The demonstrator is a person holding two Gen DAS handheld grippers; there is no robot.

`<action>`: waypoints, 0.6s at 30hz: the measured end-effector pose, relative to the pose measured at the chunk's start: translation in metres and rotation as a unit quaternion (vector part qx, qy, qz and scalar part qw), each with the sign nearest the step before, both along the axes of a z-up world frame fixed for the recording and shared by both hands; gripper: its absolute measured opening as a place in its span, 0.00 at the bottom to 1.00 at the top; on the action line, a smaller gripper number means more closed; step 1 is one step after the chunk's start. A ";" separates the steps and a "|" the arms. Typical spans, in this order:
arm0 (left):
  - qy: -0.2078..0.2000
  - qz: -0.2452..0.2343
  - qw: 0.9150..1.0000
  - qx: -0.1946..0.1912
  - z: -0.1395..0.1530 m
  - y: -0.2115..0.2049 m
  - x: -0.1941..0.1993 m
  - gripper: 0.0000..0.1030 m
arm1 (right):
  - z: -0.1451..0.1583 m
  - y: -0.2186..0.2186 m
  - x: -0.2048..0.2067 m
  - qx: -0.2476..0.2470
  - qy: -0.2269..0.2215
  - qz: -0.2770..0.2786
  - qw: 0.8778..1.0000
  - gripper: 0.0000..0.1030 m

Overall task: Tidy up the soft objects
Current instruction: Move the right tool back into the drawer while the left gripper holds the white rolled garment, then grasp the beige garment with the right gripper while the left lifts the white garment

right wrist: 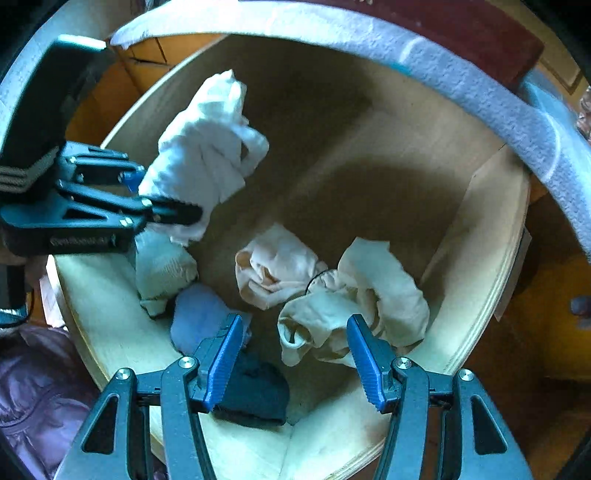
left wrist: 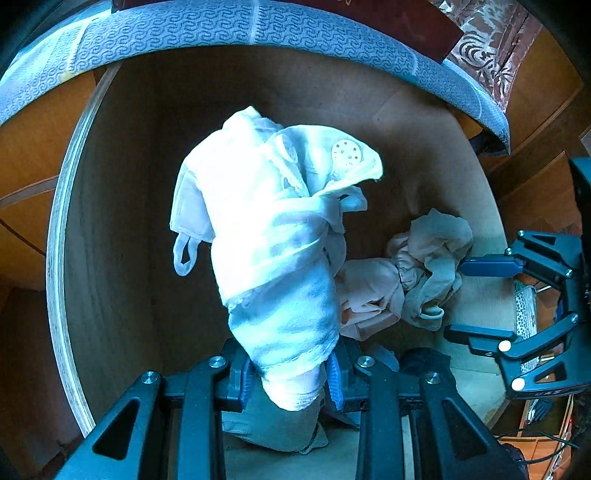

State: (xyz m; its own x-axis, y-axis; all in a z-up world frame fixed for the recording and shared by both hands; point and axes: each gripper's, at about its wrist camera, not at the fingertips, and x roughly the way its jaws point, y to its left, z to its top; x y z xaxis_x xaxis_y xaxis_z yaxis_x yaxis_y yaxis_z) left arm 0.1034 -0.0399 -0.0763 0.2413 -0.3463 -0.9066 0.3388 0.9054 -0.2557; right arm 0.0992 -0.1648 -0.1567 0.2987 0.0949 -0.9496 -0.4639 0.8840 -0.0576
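Note:
My left gripper (left wrist: 291,376) is shut on a white baby garment (left wrist: 273,229) and holds it up inside an open wooden drawer (left wrist: 110,221). The same garment (right wrist: 207,155) and left gripper (right wrist: 162,195) show at the left of the right wrist view. My right gripper (right wrist: 295,354) is open and empty, just above a crumpled cream cloth (right wrist: 354,314) on the drawer floor (right wrist: 388,166). A pink cloth (right wrist: 277,273) lies beside it. The right gripper (left wrist: 480,299) shows at the right edge of the left wrist view, next to the cream cloth (left wrist: 432,273) and pink cloth (left wrist: 365,295).
A white sock (right wrist: 162,269), a light blue soft piece (right wrist: 199,317) and a dark blue one (right wrist: 255,395) lie at the drawer's near left corner. A blue patterned mattress edge (left wrist: 258,29) overhangs the drawer's far side. Purple fabric (right wrist: 40,387) lies outside at the lower left.

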 end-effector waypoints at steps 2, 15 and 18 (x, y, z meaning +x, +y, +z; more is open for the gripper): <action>-0.001 0.002 1.000 -0.001 -0.004 -0.002 -0.001 0.30 | -0.008 0.003 0.001 -0.008 0.007 0.002 1.000 0.58; -0.032 0.011 0.999 -0.023 0.004 -0.003 -0.015 0.30 | -0.044 0.030 -0.004 -0.095 0.027 0.028 0.995 0.64; -0.054 0.012 0.998 -0.031 0.021 0.001 -0.020 0.30 | -0.051 0.036 -0.004 -0.122 0.030 0.025 0.992 0.64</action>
State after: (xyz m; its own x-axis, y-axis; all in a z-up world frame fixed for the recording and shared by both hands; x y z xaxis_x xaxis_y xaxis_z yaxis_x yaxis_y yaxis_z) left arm 0.0833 -0.0389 -0.0557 0.3463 -0.3938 -0.8515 0.3452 0.8974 -0.2747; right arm 0.0956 -0.1292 -0.2081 0.2408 -0.1268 -0.9622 -0.5161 0.8229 -0.2376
